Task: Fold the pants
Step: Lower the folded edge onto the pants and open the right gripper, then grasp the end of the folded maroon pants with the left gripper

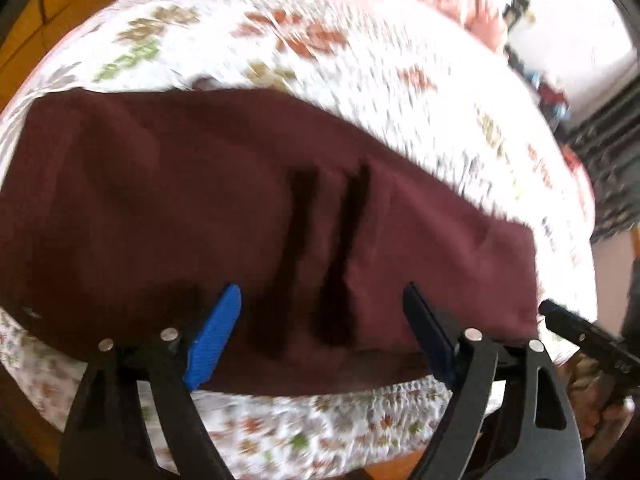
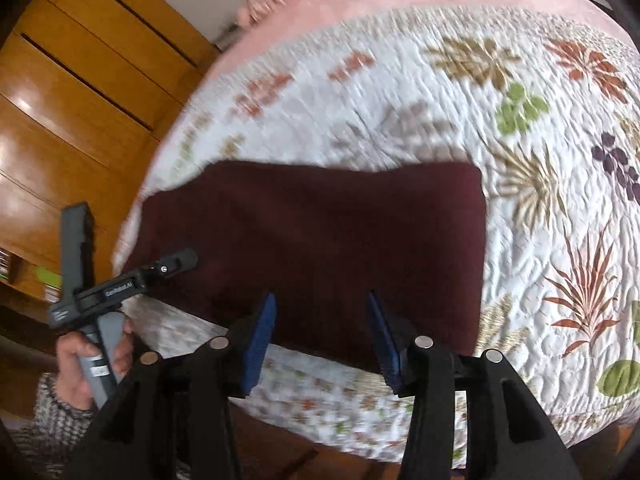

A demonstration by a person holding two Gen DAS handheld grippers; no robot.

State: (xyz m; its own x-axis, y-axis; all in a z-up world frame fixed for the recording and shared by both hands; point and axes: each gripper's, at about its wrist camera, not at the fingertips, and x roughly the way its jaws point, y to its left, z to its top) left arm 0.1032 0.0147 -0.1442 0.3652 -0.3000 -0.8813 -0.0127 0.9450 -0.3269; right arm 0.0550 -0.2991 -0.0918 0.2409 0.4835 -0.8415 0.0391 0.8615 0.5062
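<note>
Left wrist view: maroon pants (image 1: 240, 208) lying flat as a folded rectangle on the floral quilt (image 1: 360, 80), near its front edge; left gripper (image 1: 320, 300) wide, nothing between the pads.

Right wrist view: same compact slab, edges fairly square; right gripper (image 2: 320, 312) half open, empty, above the near hem. Judged nearly finished, perhaps one more fold or smoothing left.

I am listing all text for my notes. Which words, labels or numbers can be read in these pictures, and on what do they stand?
"GenRobot.AI", partly blurred: on the left gripper, along its black body.
White label on its grey handle: too small to read.
Pants and quilt: no text.
</note>
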